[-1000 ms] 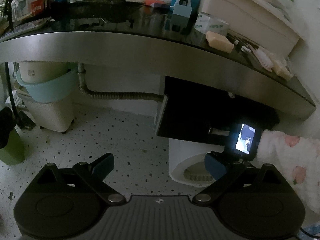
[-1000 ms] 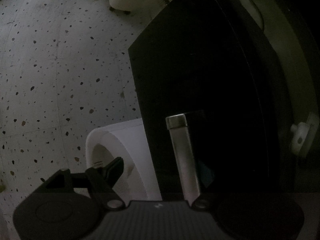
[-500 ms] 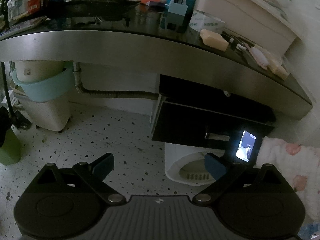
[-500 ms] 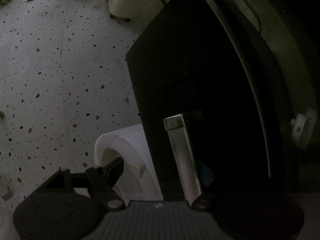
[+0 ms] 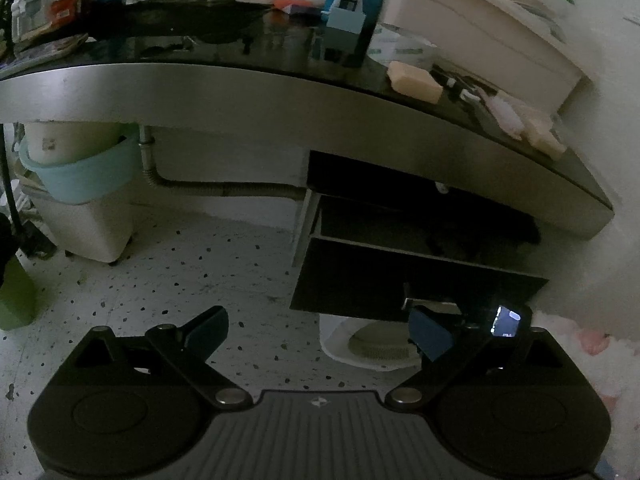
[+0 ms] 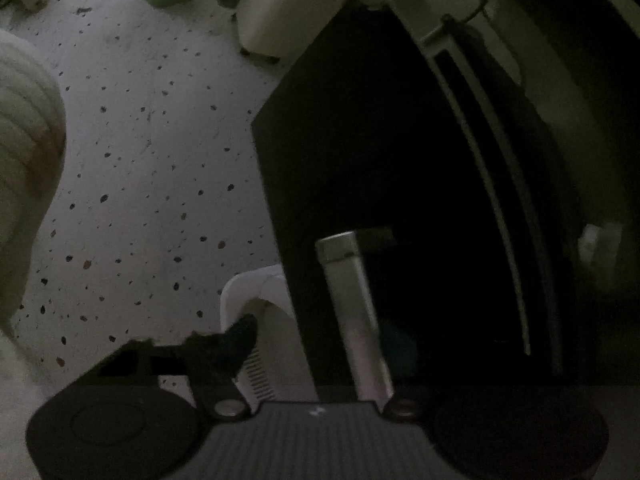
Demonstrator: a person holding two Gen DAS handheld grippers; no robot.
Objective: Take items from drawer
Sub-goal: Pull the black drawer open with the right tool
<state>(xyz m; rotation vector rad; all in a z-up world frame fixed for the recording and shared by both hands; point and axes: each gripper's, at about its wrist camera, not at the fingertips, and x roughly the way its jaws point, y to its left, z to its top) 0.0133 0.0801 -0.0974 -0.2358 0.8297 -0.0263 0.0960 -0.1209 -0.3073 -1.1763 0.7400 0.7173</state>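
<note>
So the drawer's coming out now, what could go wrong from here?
1. The right gripper hooks the drawer handle with open jaws, one finger behind the bar, so it may slip off mid-pull.
2. The drawer overhangs the white bin on the floor; anything fumbled may drop into it.
3. The drawer's inside is too dark to make out items, so the open left gripper could reach in blind.

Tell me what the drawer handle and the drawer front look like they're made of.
The drawer handle looks like brushed or satin metal: a silvery bar with soft highlights. The drawer front appears to be a dark, smooth panel, possibly laminate or painted board; the dim light leaves that open.
</note>
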